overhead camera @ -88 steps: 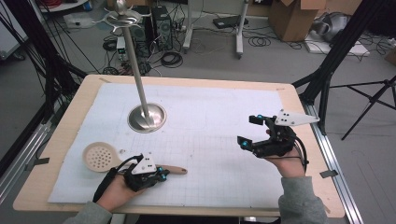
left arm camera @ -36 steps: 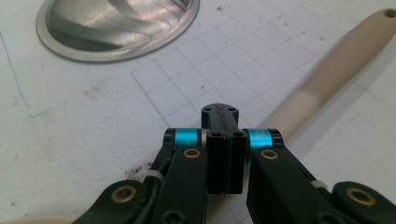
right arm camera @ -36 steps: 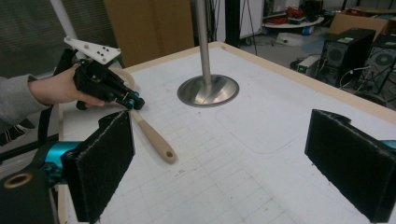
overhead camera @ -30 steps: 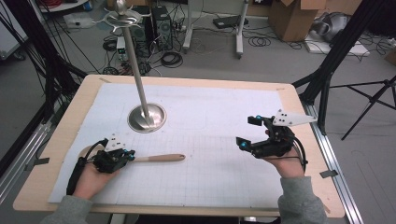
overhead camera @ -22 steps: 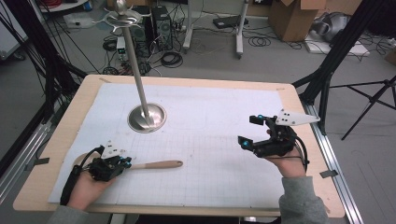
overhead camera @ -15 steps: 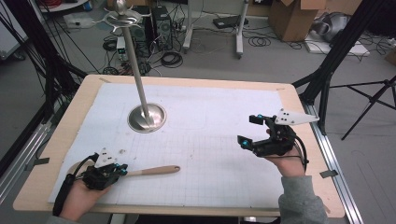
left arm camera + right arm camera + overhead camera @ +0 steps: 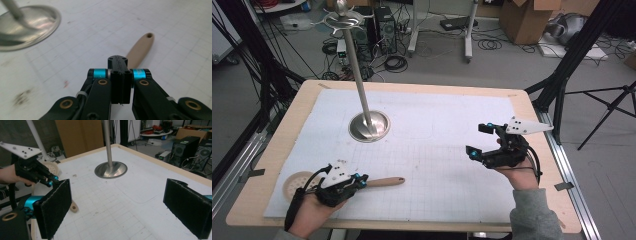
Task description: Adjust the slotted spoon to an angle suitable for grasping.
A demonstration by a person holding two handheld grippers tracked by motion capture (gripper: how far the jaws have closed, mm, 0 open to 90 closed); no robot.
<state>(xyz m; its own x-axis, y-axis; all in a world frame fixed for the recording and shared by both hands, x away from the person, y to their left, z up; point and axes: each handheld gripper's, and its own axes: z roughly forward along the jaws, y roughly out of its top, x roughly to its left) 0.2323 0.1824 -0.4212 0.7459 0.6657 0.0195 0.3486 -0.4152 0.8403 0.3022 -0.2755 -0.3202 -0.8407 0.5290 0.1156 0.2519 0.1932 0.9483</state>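
Progress looks early: on the white gridded bench (image 7: pixel 452 150), the left tool (image 7: pixel 360 181) has clamped its jaws on the tan wooden-handled strainer spoon (image 7: pixel 384 181), well in front of the upright steel hanging stand (image 7: pixel 369 125), so I judge the carry to the stand and the hanging remain. One bench, one stand, two tools, one spoon; the right tool (image 7: pixel 478 141) hovers gaping and empty, far right of the stand.
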